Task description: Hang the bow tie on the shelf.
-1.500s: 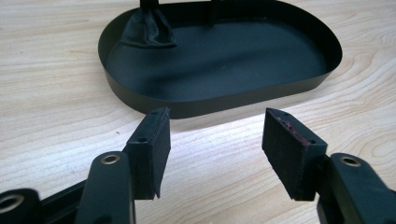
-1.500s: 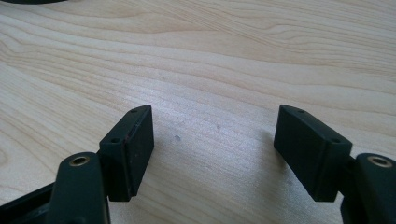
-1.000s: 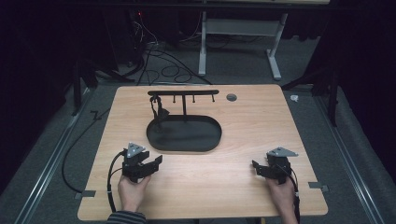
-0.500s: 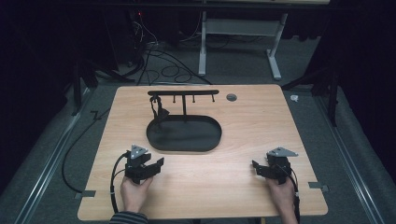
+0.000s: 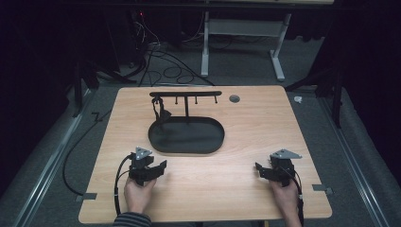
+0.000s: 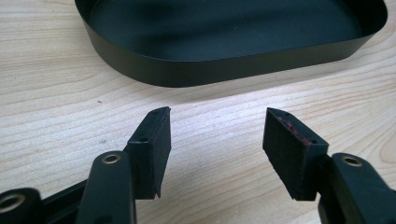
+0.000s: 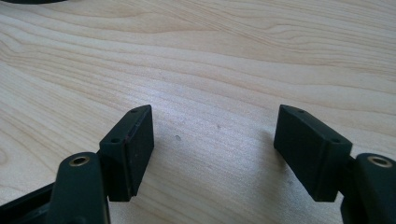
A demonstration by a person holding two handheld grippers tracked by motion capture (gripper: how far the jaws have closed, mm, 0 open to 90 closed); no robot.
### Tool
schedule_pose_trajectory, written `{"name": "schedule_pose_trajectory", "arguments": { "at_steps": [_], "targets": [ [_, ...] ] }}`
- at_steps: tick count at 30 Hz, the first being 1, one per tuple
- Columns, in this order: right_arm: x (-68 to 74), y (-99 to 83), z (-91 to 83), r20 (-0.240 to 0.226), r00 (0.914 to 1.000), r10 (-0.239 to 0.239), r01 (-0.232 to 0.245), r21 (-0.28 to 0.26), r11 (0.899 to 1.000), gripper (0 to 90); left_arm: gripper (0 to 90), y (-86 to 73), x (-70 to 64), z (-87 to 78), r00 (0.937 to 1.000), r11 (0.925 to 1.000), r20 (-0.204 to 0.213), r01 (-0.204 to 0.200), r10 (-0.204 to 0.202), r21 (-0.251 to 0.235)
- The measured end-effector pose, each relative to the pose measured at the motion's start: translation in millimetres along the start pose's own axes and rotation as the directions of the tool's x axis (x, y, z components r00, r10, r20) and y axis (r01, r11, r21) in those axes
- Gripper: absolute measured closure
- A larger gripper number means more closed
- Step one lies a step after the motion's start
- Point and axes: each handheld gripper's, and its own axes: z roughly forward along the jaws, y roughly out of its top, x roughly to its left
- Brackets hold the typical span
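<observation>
Left gripper (image 5: 147,171): jaws apart, empty, just short of the tray's near-left rim; nearer arm.
Right gripper (image 5: 272,171): jaws apart, empty, well off the tray's right end.
Tray (image 6: 224,65): dead ahead of left jaws, long axis crosswise.
Rack (image 5: 185,94): behind the tray.

High view: above near table (image 5: 246,189) edge, facing forward-down, far. Left gripper view: low, close, facing tray (image 6: 224,60) (shared with high view (image 5: 187,137)). Right gripper view: low, close, tabletop.
</observation>
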Motion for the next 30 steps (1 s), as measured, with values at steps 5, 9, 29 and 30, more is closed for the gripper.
{"name": "schedule_pose_trajectory", "arguments": {
  "at_steps": [5,9,29,30],
  "targets": [
    [0.0,0.0,0.0,0.000,1.0000,0.000,0.000,0.000,1.000,29.9,42.4,-1.8,0.5,5.6,0.9999,0.9999,-0.003,0.010,-0.010,0.003],
    [0.0,0.0,0.0,0.000,1.0000,0.000,0.000,0.000,1.000,29.9,42.5,-3.1,0.2,10.1,0.9999,0.9998,-0.010,0.004,-0.003,0.019],
    [0.0,0.0,0.0,0.001,1.0000,0.000,0.000,0.000,1.000,29.9,43.0,-6.5,-1.4,24.4,0.9971,0.9990,-0.067,-0.035,0.036,0.027],
    [0.0,0.0,0.0,0.001,1.0000,0.000,0.000,0.000,1.000,29.9,43.0,-6.7,-1.7,25.3,0.9969,0.9989,-0.070,-0.036,0.038,0.029]
  ]
}}
